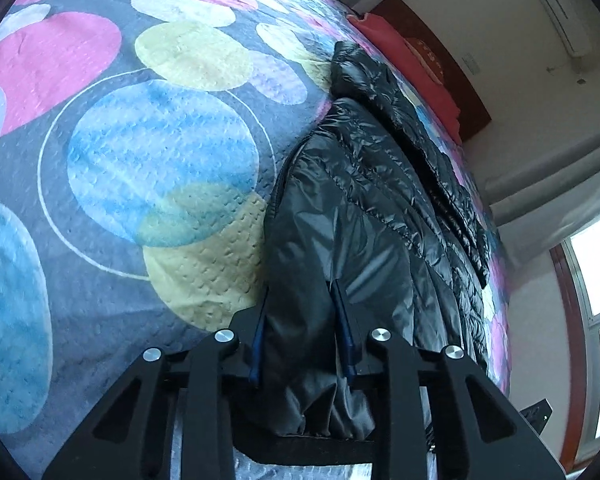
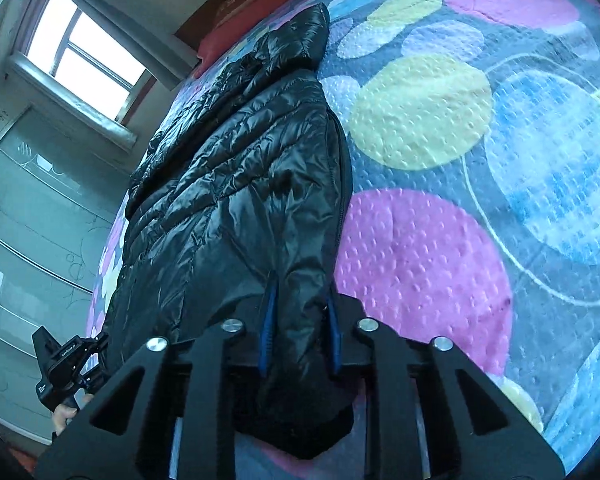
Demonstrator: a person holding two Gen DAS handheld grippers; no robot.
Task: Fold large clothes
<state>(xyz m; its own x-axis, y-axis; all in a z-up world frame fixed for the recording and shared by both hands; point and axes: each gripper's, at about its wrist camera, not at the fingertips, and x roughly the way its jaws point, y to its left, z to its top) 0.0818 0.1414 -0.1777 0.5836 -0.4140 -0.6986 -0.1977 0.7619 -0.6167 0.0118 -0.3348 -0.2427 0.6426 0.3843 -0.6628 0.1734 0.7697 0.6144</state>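
My left tongs (image 1: 302, 332) and right tongs (image 2: 300, 330) each clench the near hem of the black puffer jacket (image 2: 236, 184), which lies lengthwise on the bed's spotted quilt (image 2: 428, 248).

near hem of the black jacket (image 1: 352, 184) hidden behind the left gripper (image 1: 302, 320) frame; same under the right gripper (image 2: 300, 308). fingers (image 2: 269, 320) half buried in fabric, tips unseen. hand (image 2: 66, 414) cut off by the gripper body. headboard lettering (image 1: 430, 56) too blurred to read.
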